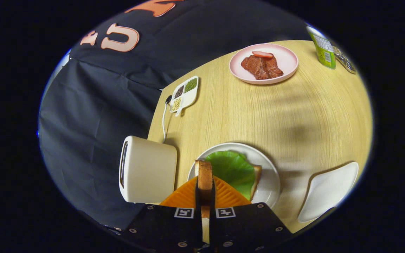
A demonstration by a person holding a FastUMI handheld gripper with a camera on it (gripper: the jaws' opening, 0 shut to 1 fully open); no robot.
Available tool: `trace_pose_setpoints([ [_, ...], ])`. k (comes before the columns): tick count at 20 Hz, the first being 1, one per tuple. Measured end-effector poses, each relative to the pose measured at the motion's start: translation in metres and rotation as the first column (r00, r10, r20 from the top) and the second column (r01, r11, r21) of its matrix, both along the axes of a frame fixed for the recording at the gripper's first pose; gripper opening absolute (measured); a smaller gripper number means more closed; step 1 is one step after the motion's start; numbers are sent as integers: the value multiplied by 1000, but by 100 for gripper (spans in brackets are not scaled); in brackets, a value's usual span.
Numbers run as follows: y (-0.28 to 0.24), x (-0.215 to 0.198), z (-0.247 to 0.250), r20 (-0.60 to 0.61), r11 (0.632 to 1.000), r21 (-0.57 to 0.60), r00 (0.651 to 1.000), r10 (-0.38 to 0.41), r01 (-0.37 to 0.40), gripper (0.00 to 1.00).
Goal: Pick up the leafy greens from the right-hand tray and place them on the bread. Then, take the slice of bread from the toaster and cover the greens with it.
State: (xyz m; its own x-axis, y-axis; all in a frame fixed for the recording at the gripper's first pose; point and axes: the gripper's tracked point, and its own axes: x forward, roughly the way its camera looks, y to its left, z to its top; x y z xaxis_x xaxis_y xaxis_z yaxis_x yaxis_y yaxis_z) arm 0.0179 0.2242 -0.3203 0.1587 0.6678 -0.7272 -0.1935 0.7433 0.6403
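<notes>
Well past halfway, by the look of things; on the pale wood-grain bench [244, 112], smooth and matte, sits a rounded cream toaster [149, 170] with its slot emptied; just beside it a round white plate [271, 179] bearing the bottom bread [257, 175], leafy greens [232, 168] already laid on top, glossy and veined; off to the right, a bare white tray [329, 189] with soft corners; smallest, the slice of bread [205, 177], browned crust edge-on, pinched upright between narrow jaws of the gripper [205, 207]; left to do, probably: lowering it flat over the greens.
</notes>
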Motion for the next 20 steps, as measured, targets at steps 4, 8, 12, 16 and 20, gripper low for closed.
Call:
trace_pose_setpoints([
  [4,-17,5,-15,16,996,-87,1000,0,1,22],
  [8,-33,4,-17,48,984,-177,999,25,-16,55],
  [12,-50,13,0,120,971,-239,993,6,23,91],
  [16,-77,19,44,250,955,-275,967,-36,107,99],
  [20,-116,23,120,434,935,-258,894,-114,244,99],
])
